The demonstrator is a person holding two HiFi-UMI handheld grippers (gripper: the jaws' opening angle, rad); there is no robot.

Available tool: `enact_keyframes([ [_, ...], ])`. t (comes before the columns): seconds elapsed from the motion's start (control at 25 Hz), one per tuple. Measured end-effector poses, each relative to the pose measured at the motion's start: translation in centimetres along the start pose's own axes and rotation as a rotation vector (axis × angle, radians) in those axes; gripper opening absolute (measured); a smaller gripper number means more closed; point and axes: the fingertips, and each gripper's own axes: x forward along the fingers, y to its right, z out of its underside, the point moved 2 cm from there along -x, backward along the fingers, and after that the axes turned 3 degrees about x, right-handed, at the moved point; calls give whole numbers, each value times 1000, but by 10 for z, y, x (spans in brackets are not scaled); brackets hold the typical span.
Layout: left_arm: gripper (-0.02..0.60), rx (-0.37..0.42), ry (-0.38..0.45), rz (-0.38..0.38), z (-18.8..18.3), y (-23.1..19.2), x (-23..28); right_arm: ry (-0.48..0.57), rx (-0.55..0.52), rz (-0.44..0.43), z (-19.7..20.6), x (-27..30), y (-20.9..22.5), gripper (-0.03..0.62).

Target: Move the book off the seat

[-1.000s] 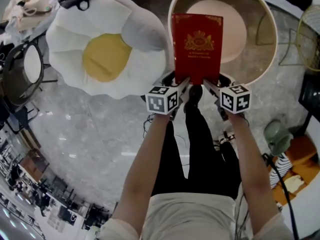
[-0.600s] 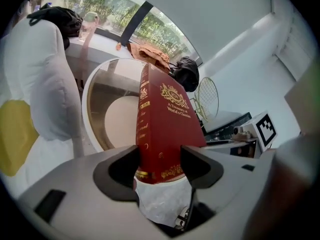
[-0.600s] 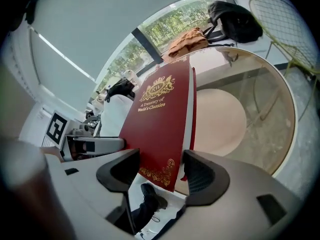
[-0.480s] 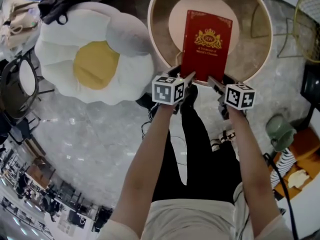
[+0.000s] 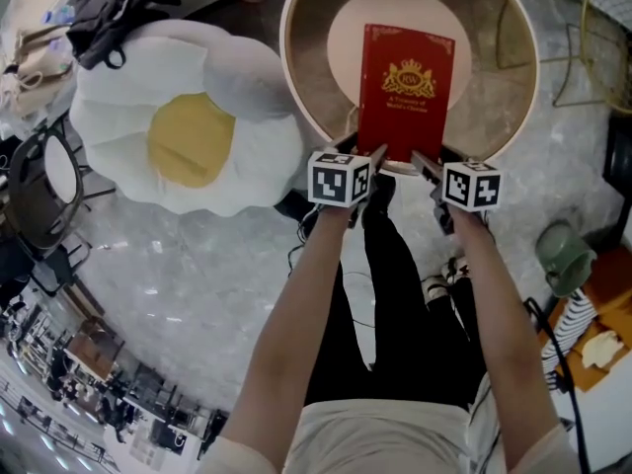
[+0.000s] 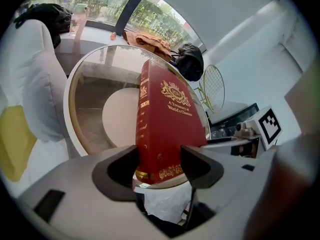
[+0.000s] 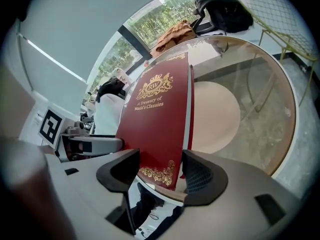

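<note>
A red hardback book [image 5: 407,87] with gold print is held by its near edge above a round glass table [image 5: 296,107] with a cream rim. My left gripper [image 5: 367,158] is shut on the book's near left corner, by the spine [image 6: 143,129]. My right gripper [image 5: 423,162] is shut on the near right corner [image 7: 159,134]. In the left gripper view the jaws [image 6: 159,165] clamp the cover from both sides, and so do the jaws [image 7: 160,170] in the right gripper view. The seat, a white egg-shaped cushion chair [image 5: 188,131] with a yellow centre, stands to the left, bare.
A black bag [image 5: 118,8] lies behind the seat. A yellow wire chair [image 5: 604,28] stands at the far right. A green object [image 5: 565,257] and cables lie on the marble floor at right. A dark round stool [image 5: 44,166] stands at the left edge.
Both grippers have carried the book away from the seat's side and further in over the round table. The book now lies nearer the table's middle.
</note>
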Motion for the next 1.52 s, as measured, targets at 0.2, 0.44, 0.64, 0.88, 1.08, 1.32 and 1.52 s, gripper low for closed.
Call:
enact_keyframes([
  [0.2, 265, -4, -2, -24, 1, 0, 3, 20, -18, 13, 1, 1, 3, 282],
  [0.44, 265, 21, 39, -55, 2, 1, -9, 60, 1, 20, 0, -12, 9, 282],
  [0.64, 253, 43, 50, -52, -2, 14, -38, 96, -77, 30, -6, -53, -2, 242],
  [0.88, 148, 52, 79, 11, -5, 64, -104, 146, -195, 52, -6, -127, -41, 125],
  [1.08, 78, 4, 154, 22, -23, 107, -172, 244, -225, -22, -18, -194, -105, 64],
  [1.32, 15, 67, 183, 69, -16, 165, -245, 303, -238, -114, -13, -273, -172, 52],
  [1.52, 3, 207, 194, 127, -7, 205, -312, 349, -259, -136, -3, -325, -211, 52],
])
